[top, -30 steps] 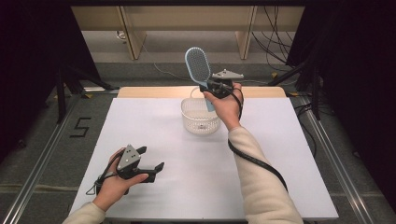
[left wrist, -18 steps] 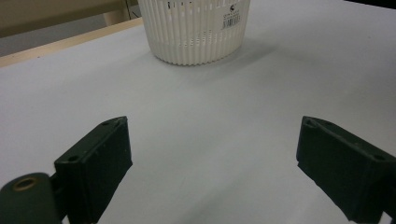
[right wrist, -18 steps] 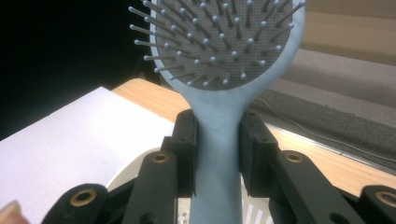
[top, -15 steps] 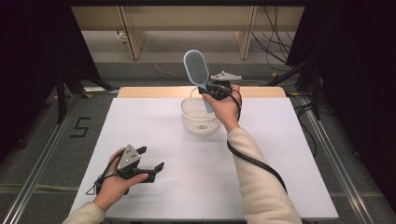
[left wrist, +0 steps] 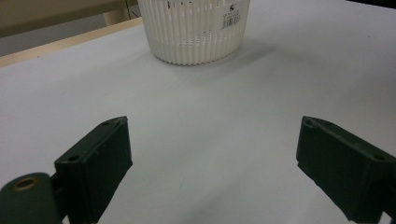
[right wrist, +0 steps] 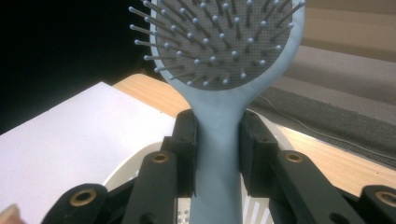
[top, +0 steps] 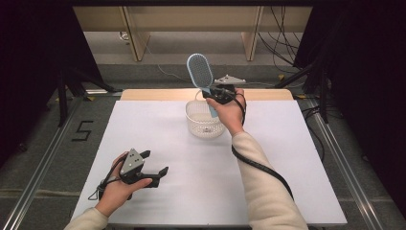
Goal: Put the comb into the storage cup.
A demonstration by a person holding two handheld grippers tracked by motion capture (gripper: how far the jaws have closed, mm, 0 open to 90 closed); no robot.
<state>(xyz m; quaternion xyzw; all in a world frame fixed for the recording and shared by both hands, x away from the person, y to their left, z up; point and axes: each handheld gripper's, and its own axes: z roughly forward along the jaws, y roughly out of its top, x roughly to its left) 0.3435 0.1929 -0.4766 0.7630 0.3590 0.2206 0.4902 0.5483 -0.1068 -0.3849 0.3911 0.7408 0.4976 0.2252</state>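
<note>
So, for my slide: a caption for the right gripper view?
Right tool clamps the blue hairbrush handle above the white basket.

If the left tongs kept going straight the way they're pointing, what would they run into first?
Probably the white basket: it sits ahead between the open left tongs, with only bare white table in between, though slightly left of dead centre.

Overhead forward-down; gripper views close (shared basket (top: 205,120))

A white table (top: 287,158) bears a white slatted basket (top: 203,122) near its far edge
</note>
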